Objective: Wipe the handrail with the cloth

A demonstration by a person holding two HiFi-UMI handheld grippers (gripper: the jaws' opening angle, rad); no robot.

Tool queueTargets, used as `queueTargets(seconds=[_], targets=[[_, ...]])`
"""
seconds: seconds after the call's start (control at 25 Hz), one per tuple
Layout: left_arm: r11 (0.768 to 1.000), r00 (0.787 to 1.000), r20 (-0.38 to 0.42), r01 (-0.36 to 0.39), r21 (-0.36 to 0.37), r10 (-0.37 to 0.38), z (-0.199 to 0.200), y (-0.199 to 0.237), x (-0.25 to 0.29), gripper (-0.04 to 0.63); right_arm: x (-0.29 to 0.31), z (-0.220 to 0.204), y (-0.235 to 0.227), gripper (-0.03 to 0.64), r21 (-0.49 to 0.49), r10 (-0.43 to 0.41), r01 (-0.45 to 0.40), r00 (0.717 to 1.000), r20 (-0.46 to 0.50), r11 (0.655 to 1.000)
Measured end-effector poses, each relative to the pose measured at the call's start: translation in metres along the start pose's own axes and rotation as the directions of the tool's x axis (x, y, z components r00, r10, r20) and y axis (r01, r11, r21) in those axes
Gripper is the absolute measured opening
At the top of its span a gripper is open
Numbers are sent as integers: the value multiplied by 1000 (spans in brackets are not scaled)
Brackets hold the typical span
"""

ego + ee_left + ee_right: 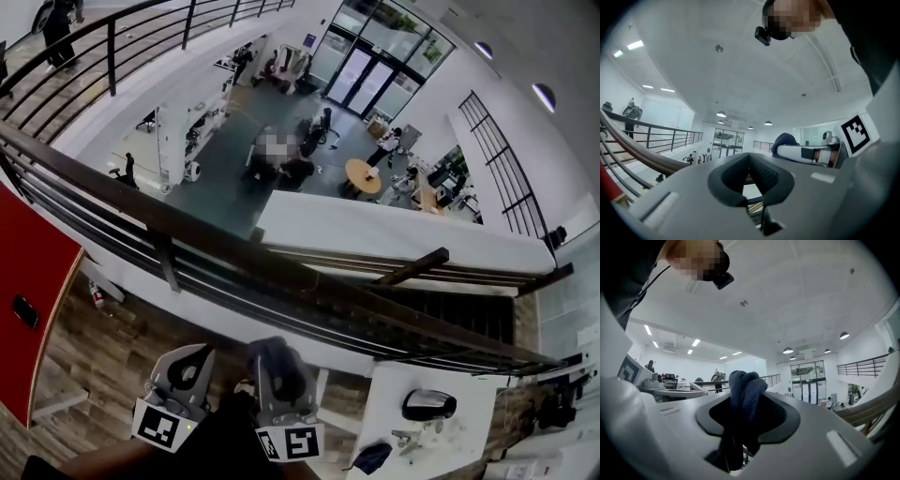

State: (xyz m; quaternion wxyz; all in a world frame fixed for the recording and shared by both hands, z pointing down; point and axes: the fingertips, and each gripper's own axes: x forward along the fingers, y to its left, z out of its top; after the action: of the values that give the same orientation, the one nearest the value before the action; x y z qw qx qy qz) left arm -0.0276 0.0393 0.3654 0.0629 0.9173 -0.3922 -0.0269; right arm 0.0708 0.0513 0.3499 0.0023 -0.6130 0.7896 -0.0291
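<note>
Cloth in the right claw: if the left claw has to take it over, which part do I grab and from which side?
Take the rounded, doubled-over bunch of the cloth that sticks out beyond the tips of the right claw; the rest is buried between its jaws. Probably bring the left claw in head-on from past those tips, jaws straddling the bunch.

Left tool (751, 177) closed, right tool (743, 425) clamped.

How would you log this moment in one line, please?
stage: pre-contact | right gripper: shut on dark blue bunched cloth | left gripper: shut, empty | dark brown handrail: untouched ahead
</note>
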Motion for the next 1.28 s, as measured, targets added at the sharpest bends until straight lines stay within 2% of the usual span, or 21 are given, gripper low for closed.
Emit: queueTargets(seconds=[0.08,0.24,0.4,0.76,0.88,0.96,1.08,1.28], targets=[[999,999,3,-50,-5,51,4,11,5,-3,20,7,-3,137,5,48,-48,999,9,999],[988,986,60,-152,-33,153,18,45,2,-3,66,15,8,137,40,161,-162,987,25,986],[975,971,85,-223,3,222,14,62,-9,-3,118,5,28,137,26,261,-261,965,2,965],[962,963,56,-267,50,264,5,101,-23,-3,230,-1,67,137,2,331,-332,942,50,943],[947,948,76,-313,64,308,10,115,-32,-3,262,-4,81,137,-13,358,-357,932,57,934],[938,939,81,-340,71,335,12,126,-38,-3,283,-13,87,137,-21,358,-358,933,41,934],[933,936,57,-351,75,348,7,132,-40,-3,311,-29,90,138,-41,351,-351,936,-5,935],[926,926,36,-378,21,377,0,139,-43,-3,348,-57,92,138,-36,354,-357,932,-80,933]])
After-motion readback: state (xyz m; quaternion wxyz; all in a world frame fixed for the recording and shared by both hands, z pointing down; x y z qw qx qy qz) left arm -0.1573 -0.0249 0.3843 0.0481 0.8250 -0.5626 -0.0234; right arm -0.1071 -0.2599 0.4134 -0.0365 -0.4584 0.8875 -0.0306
